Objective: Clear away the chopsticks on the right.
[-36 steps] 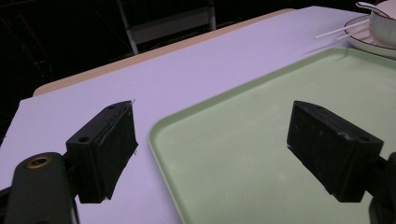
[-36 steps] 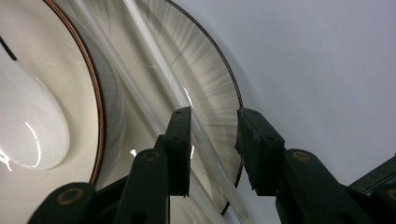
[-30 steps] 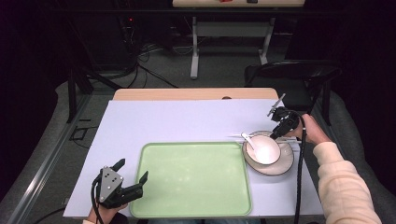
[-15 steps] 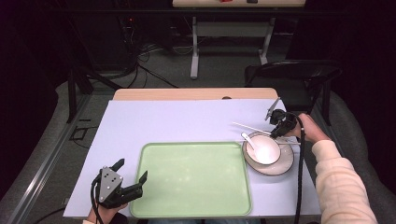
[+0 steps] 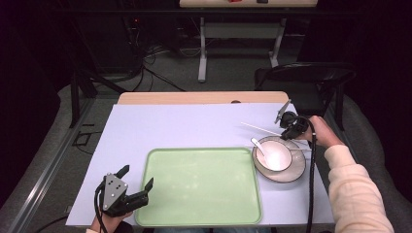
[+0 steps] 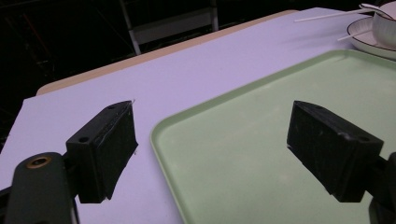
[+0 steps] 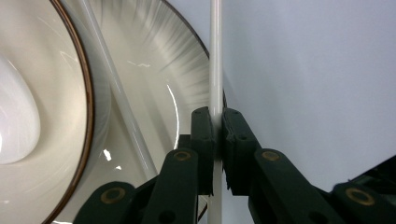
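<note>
green is the tray [image 5: 201,187] in front of me, and my left tongs [image 5: 137,185] rest by its near left corner, wide open with nothing in them. my left hand [image 5: 109,222] can just wait there, because the whole tray is bare and free.

next comes the bowl [image 5: 274,154] on its saucer [image 5: 291,174], just right of the tray, with a white spoon [image 5: 257,144] leaning in it. my right tongs [image 7: 215,140] have just been closing and now pinch one thin white chopstick [image 7: 215,56] that lies across the saucer's far rim. the other chopstick [image 7: 116,88] lies close beside it.

i think i should lift slowly and keep the stick level, so it does not slip or tip the bowl. the worktop [image 5: 165,126] behind the tray is wide and bare. its right edge is close to my right hand [image 5: 324,132], so i should move left, not right.
</note>
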`<action>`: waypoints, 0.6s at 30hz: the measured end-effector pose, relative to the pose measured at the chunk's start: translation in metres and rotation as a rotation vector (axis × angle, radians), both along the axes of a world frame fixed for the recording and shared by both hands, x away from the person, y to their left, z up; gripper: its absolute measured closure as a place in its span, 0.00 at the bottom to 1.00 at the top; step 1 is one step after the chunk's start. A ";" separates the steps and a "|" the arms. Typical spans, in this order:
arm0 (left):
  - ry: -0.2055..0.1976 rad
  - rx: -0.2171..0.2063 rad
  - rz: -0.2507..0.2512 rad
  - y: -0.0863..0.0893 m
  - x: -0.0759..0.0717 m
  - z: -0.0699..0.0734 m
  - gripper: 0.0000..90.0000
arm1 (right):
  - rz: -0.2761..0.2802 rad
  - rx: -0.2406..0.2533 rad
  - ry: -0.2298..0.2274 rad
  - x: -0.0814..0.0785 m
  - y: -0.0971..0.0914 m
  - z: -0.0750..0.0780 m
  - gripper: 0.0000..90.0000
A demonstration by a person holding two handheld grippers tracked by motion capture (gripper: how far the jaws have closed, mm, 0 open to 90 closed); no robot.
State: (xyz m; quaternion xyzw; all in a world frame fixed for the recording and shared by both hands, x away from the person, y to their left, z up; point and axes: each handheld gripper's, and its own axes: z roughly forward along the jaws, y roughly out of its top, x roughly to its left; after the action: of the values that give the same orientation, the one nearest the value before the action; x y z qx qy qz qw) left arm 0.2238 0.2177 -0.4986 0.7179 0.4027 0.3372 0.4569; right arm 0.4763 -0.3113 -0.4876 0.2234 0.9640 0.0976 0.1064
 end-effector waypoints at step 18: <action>0.000 0.002 -0.002 0.000 0.000 0.000 0.17 | -0.149 0.034 -0.128 -0.025 0.016 0.062 0.93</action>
State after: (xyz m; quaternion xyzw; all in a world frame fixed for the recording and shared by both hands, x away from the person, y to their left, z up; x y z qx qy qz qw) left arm 0.2236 0.2176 -0.4985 0.7186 0.4018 0.3372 0.4566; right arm 0.4514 -0.2953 -0.4261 0.2895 0.9341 0.1199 0.1709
